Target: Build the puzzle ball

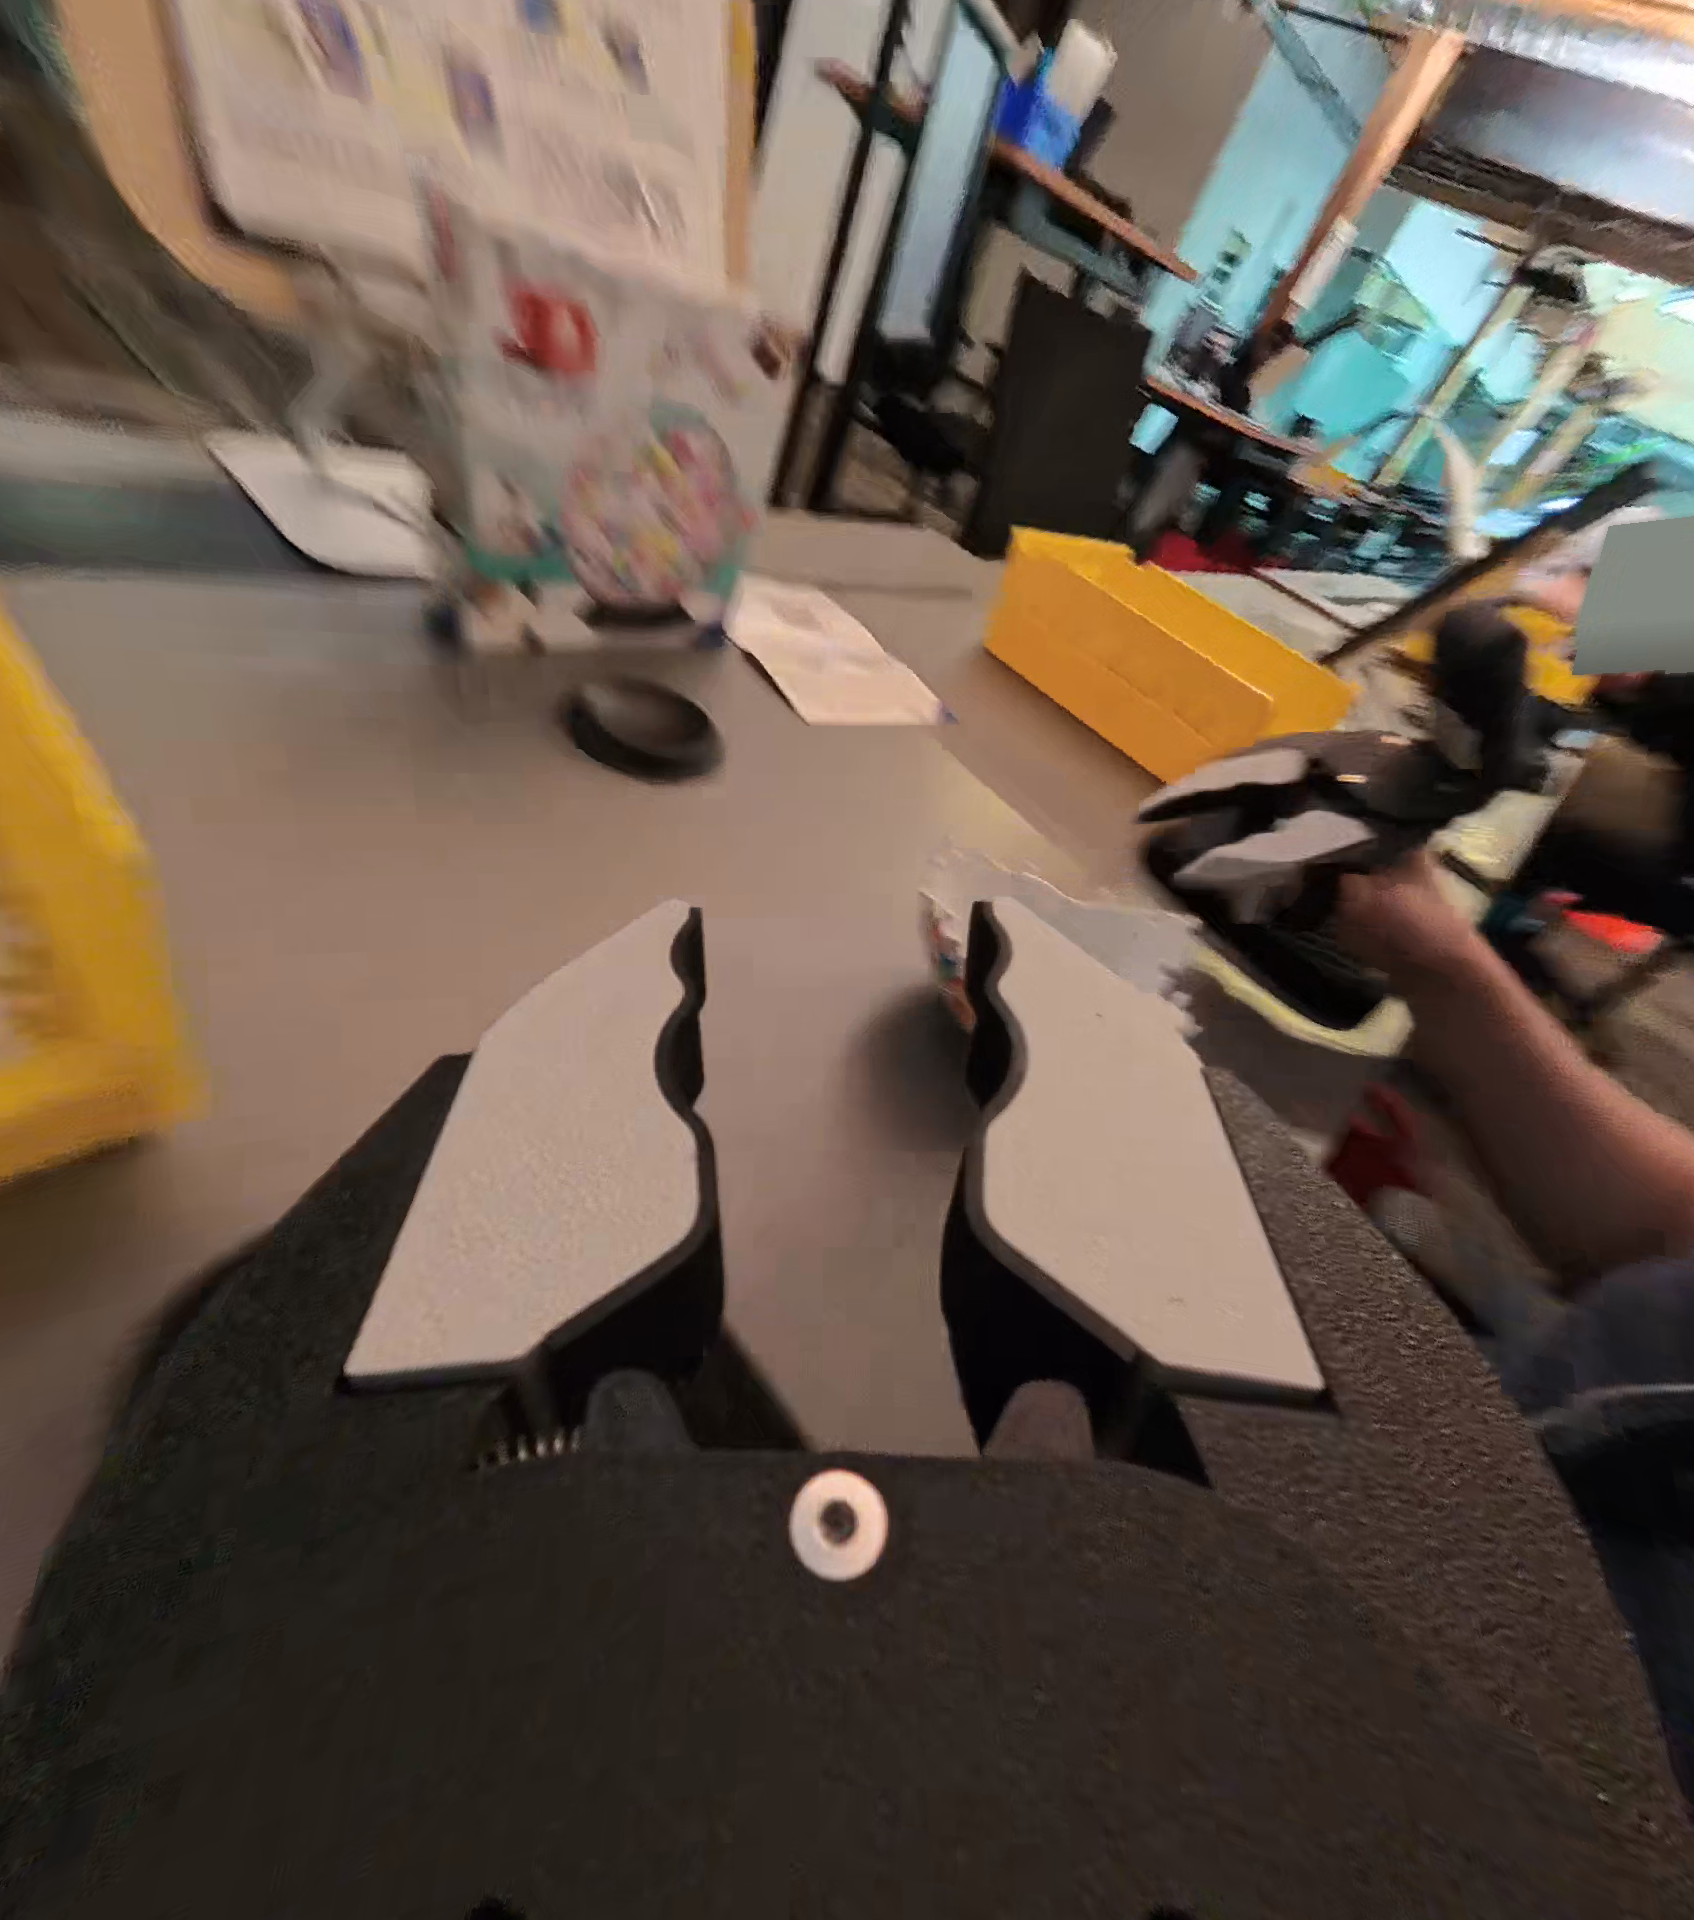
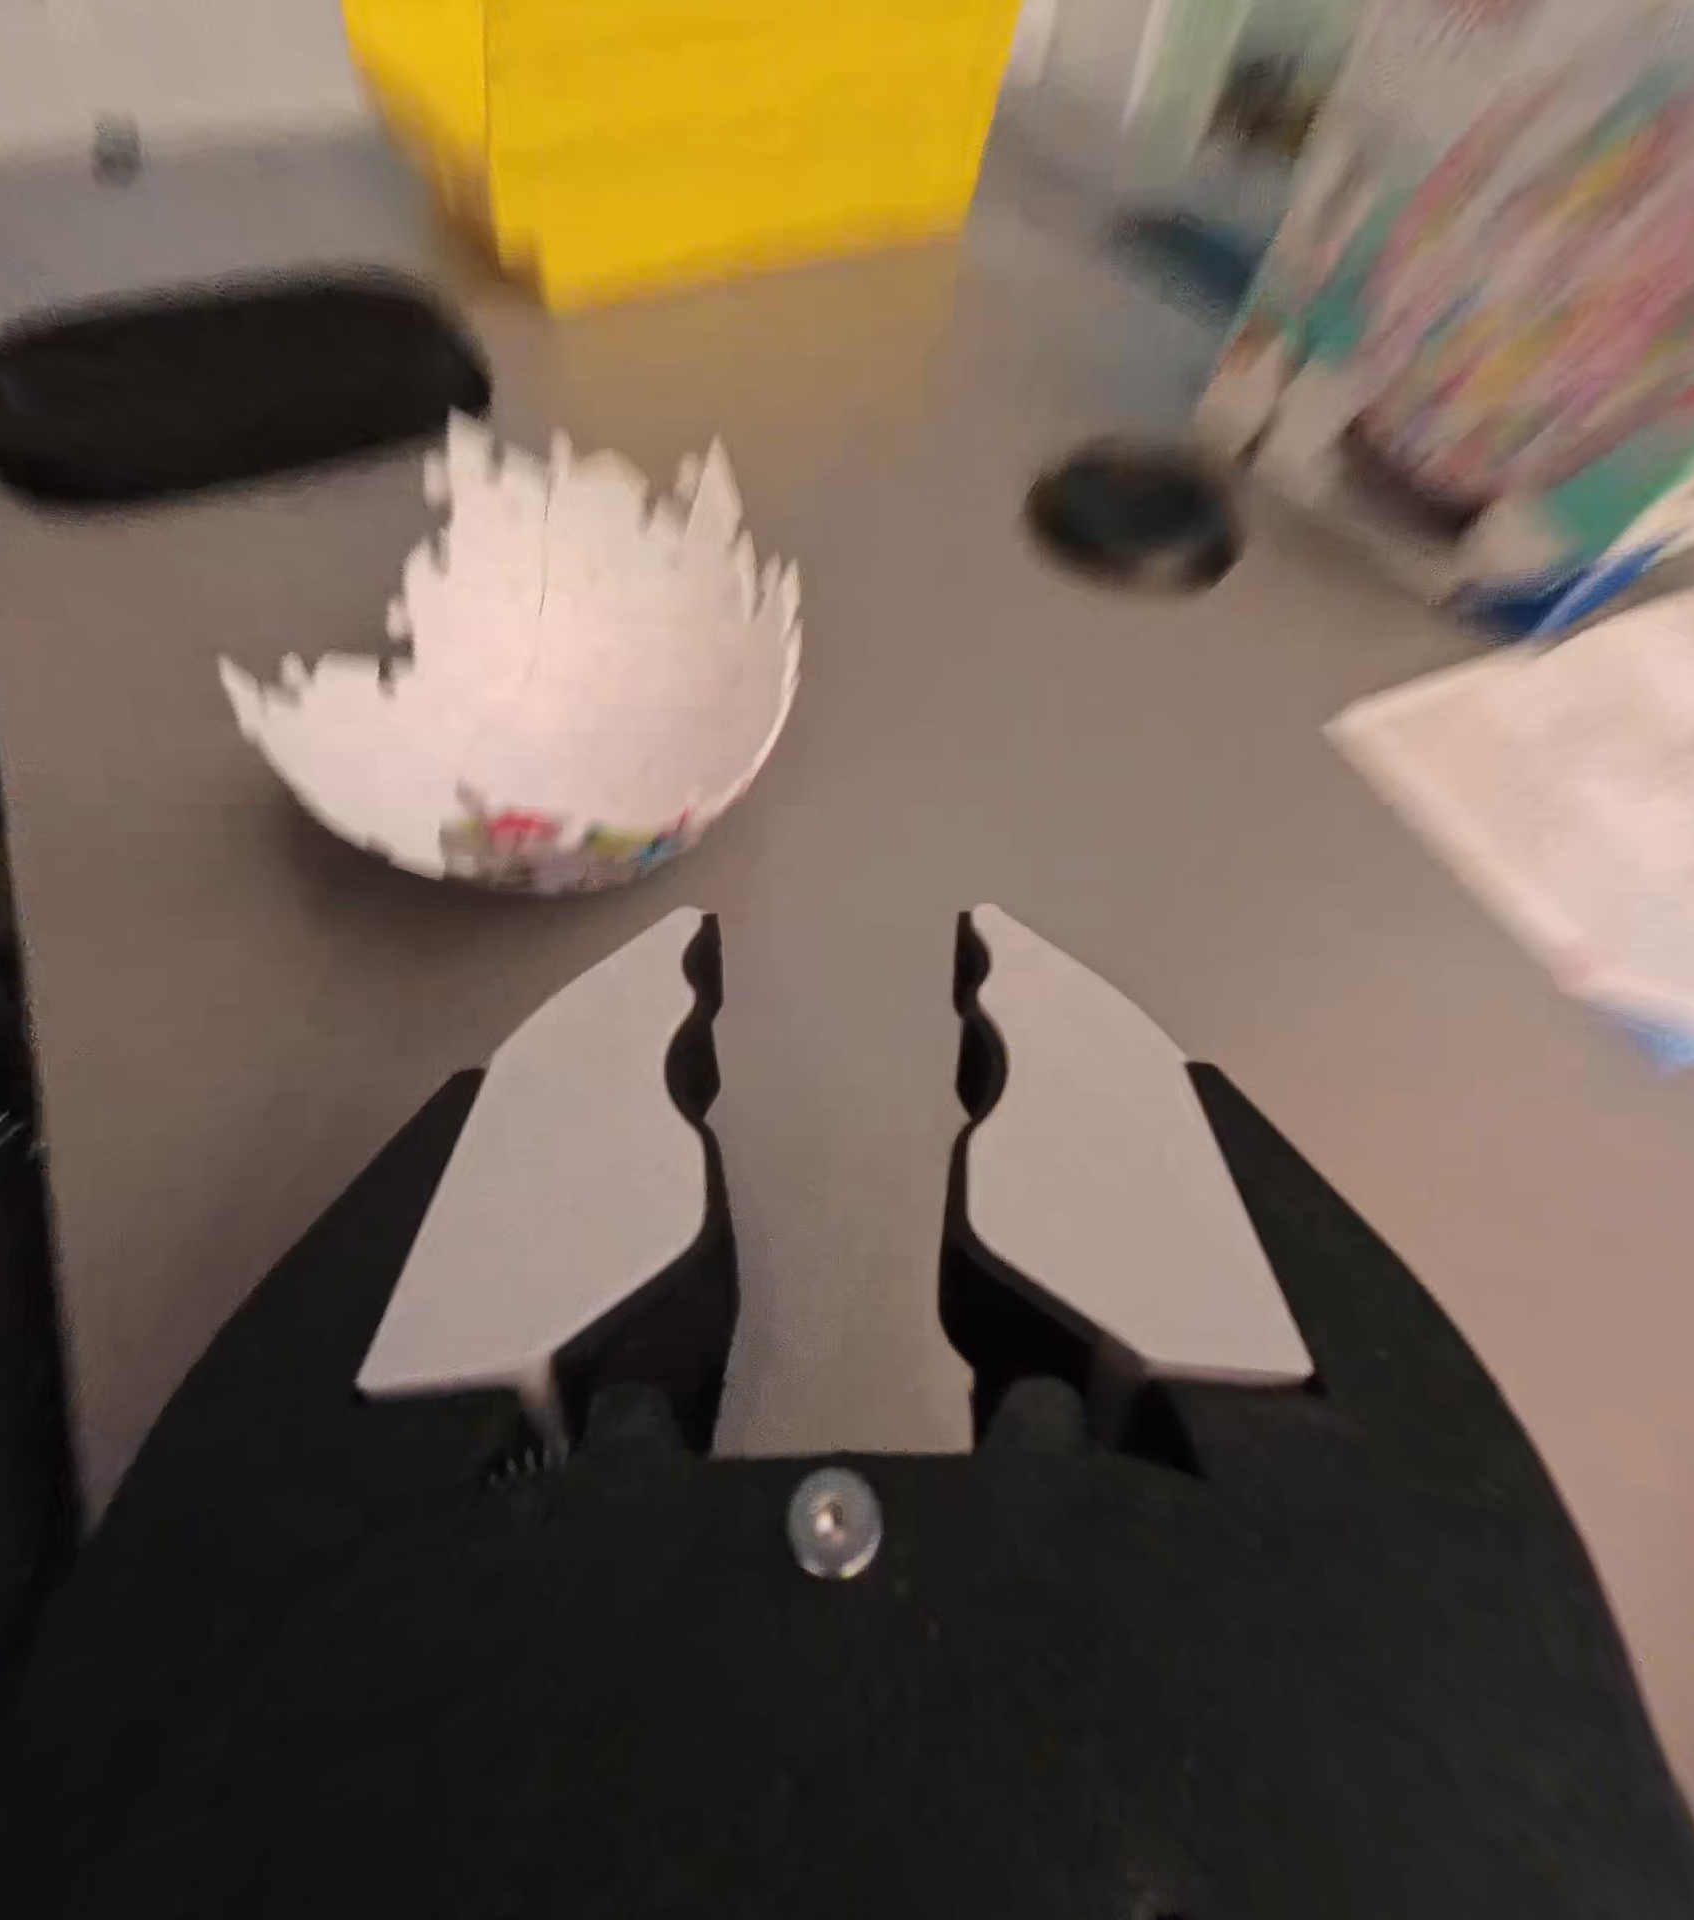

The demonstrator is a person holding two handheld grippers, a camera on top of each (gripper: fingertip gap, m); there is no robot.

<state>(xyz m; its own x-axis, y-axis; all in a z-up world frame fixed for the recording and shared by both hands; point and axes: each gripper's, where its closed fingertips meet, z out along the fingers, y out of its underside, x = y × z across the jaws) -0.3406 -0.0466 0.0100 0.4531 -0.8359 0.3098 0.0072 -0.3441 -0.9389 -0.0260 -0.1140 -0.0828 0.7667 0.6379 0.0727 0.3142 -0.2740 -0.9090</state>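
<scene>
Both claws empty | left claw [image 1: 832, 914] released, parted | right claw [image 2: 838, 920] released, near half-built puzzle ball [image 2: 531, 675]

Puzzle box [image 2: 1508, 312] blurred; yellow bin [image 2: 687, 135] cut off — top edge.

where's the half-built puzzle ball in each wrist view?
Left wrist view: puzzle ball right of centre, mostly hidden behind the left tool's right finger.
Right wrist view: puzzle ball left of centre, open side up, ahead-left of the right tool.
Shared landmark: black ring on the table.
</scene>
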